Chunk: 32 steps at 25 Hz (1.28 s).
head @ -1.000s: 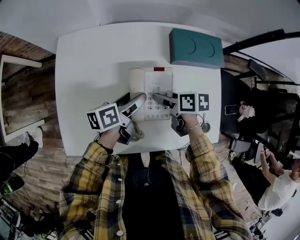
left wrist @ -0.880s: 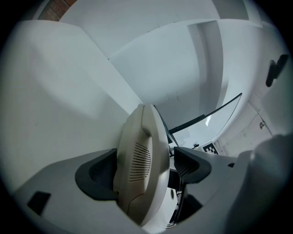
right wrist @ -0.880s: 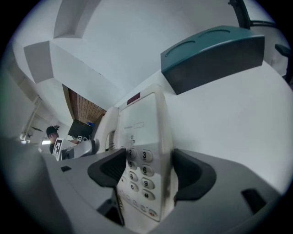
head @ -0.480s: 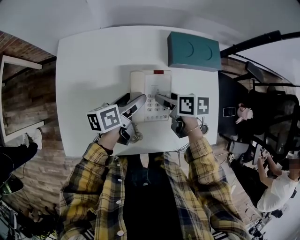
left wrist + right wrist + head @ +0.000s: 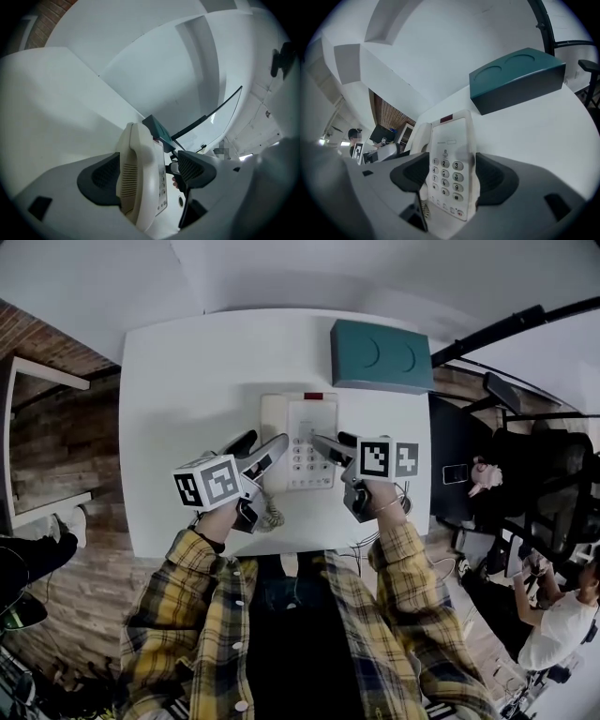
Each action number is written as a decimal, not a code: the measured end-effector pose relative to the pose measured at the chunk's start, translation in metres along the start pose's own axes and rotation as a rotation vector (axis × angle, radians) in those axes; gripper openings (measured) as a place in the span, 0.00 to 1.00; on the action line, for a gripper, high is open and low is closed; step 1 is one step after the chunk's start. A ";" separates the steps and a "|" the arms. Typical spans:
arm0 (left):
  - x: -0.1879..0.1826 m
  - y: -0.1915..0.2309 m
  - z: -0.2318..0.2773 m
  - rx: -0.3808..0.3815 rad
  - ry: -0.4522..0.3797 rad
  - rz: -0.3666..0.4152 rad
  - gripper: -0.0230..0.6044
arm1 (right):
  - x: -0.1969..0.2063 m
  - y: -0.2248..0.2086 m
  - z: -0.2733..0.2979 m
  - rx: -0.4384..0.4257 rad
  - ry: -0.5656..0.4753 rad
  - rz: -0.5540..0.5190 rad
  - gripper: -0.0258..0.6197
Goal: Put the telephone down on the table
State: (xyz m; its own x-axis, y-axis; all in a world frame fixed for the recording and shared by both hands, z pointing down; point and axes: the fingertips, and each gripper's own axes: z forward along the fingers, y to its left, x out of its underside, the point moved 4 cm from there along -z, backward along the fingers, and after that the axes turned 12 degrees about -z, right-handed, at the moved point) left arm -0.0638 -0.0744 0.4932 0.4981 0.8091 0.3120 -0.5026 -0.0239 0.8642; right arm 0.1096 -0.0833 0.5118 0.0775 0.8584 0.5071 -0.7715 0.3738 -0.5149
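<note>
Over the near half of the white table (image 5: pixel 187 399) we hold the telephone (image 5: pixel 300 442) between 2 grippers. Against the head view of 1 second ago, the telephone, the table and the teal box (image 5: pixel 375 357) all sit lower and smaller, so we put most of that down to our head moving. The real difference is slight: the right gripper (image 5: pixel 331 440) has its tips nearer the telephone's right edge instead of over the keys. We judge the set-down to be at or near its end. No view shows the underside, so we cannot say the base is resting yet.

Our right gripper is closed on the keypad (image 5: pixel 447 180) part, a pad tight against each side. Our left gripper (image 5: pixel 269 438) is spread wide around the handset (image 5: pixel 133 173) side. Its left pad lies against the handset, while its other pad stands just clear of the key face, so we read it as guarding and not clamping.

The teal box lies just beyond the telephone's far end, apart from it. The coiled cord (image 5: pixel 272 514) trails under our left gripper towards the table's near edge. Off to the right are an office chair (image 5: pixel 553 484) and a seated person (image 5: pixel 562 615), well away. Nothing that we can see blocks the spot below.
</note>
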 end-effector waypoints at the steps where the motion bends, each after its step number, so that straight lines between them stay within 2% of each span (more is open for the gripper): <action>1: -0.002 -0.004 -0.001 0.003 -0.007 0.008 0.67 | -0.002 0.001 -0.002 0.000 -0.003 -0.007 0.51; 7: -0.008 -0.026 -0.004 0.036 -0.022 0.065 0.67 | -0.016 0.012 -0.016 -0.036 -0.073 -0.033 0.51; 13: -0.010 -0.049 -0.011 0.078 -0.035 0.083 0.67 | -0.026 0.027 -0.034 -0.055 -0.130 -0.082 0.51; 20: -0.008 -0.081 -0.022 0.110 -0.054 0.188 0.67 | -0.030 0.054 -0.046 -0.079 -0.170 -0.164 0.51; 24: -0.005 -0.100 -0.033 0.147 -0.079 0.214 0.67 | -0.036 0.069 -0.058 -0.081 -0.230 -0.230 0.51; 30: -0.008 -0.139 -0.051 0.221 -0.124 0.285 0.66 | -0.052 0.099 -0.088 -0.130 -0.362 -0.285 0.50; 32: -0.012 -0.151 -0.059 0.243 -0.151 0.313 0.66 | -0.058 0.108 -0.098 -0.119 -0.399 -0.315 0.43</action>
State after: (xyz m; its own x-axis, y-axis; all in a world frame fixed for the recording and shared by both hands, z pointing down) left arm -0.0353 -0.0460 0.3356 0.4548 0.6460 0.6131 -0.4741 -0.4071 0.7807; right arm 0.0832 -0.0585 0.3590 0.0293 0.5059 0.8621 -0.6710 0.6492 -0.3582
